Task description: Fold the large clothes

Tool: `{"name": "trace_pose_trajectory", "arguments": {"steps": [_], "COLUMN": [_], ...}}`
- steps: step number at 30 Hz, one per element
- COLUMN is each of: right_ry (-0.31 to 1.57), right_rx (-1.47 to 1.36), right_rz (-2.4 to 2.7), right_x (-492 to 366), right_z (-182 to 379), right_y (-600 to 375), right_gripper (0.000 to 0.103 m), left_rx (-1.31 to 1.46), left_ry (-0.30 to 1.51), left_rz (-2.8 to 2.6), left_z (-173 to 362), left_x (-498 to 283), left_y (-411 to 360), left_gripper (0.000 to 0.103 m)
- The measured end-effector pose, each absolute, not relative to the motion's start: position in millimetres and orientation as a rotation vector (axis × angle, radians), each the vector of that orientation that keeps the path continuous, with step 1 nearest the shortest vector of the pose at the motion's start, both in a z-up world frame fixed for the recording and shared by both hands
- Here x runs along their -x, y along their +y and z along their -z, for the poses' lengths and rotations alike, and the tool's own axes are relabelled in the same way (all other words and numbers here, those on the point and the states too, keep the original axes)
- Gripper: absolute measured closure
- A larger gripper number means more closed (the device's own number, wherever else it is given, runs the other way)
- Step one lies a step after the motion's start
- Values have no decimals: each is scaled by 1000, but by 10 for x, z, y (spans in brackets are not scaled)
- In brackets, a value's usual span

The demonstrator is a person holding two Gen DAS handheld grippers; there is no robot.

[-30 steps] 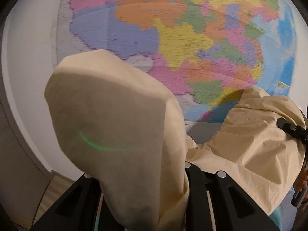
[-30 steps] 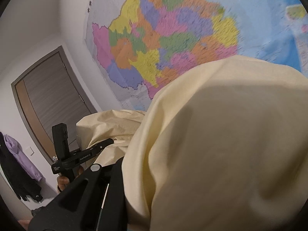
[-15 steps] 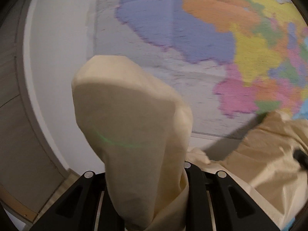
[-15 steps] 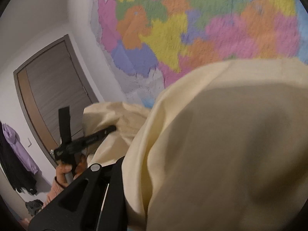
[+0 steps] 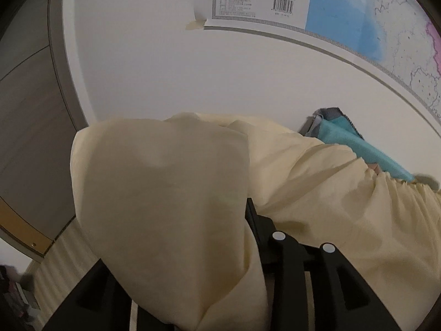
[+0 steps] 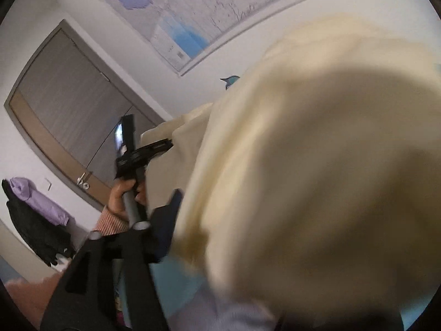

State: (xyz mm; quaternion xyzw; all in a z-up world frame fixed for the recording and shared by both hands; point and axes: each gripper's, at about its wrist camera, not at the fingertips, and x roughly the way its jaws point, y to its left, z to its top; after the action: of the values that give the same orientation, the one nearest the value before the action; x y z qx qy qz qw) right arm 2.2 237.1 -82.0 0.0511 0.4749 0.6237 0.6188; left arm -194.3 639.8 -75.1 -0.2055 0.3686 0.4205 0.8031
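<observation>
A large cream garment [image 5: 317, 193] is draped over both grippers and sags between them. In the left wrist view it billows over my left gripper [image 5: 193, 220], whose jaws are opening with the cloth still between them. Only the right finger [image 5: 259, 220] shows. In the right wrist view a blurred cream bulge [image 6: 317, 179] covers most of my right gripper [image 6: 248, 220]. Its jaws are opening wide, with the left finger [image 6: 172, 209] standing clear of the cloth. A hand [image 6: 121, 193] holds the left gripper [image 6: 162, 146] at the garment's far edge.
A wall map [image 5: 344, 13] hangs on the white wall ahead. A teal cloth [image 5: 358, 149] lies beyond the garment. A grey door [image 6: 69, 104] stands to the left, with purple and black clothes [image 6: 35, 215] hanging beside it.
Both grippers have dropped: the map has slid up the views and the white wall now fills them. The right gripper's left finger has swung away from the cloth, which now blurs.
</observation>
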Motion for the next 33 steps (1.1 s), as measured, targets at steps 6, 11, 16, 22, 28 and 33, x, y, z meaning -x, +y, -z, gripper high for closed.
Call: {"name": "trace_pose_trajectory", "arguments": {"steps": [6,11,16,22,28,33], "right_ry": [1056,1043,1097,1108,1018,868], "right_rx": [-92,-113,-35,104,111,75], "right_rz": [-1271,-1179,-1280,-1278,-1187,-1174], "right_x": [-234,-500,-313,-179,-322,-455], "right_z": [695,737,890,959,670,215], "right_y": [1756,1753,1971,1999,1810,1817], "right_gripper": [40,49,95,89,58,55], "left_rx": [400,439,408,448,439,403], "left_ry": [842,791,844,867,811,684], "left_rz": [-935,-870,-892,-958,-912,-842], "left_z": [736,539,690,890,664,273], "left_x": [1909,2006,1801,1671,1971,2373], "left_y": [6257,6084,6088,6301,6138,5829], "left_gripper": [55,32,38,48,37,34]}}
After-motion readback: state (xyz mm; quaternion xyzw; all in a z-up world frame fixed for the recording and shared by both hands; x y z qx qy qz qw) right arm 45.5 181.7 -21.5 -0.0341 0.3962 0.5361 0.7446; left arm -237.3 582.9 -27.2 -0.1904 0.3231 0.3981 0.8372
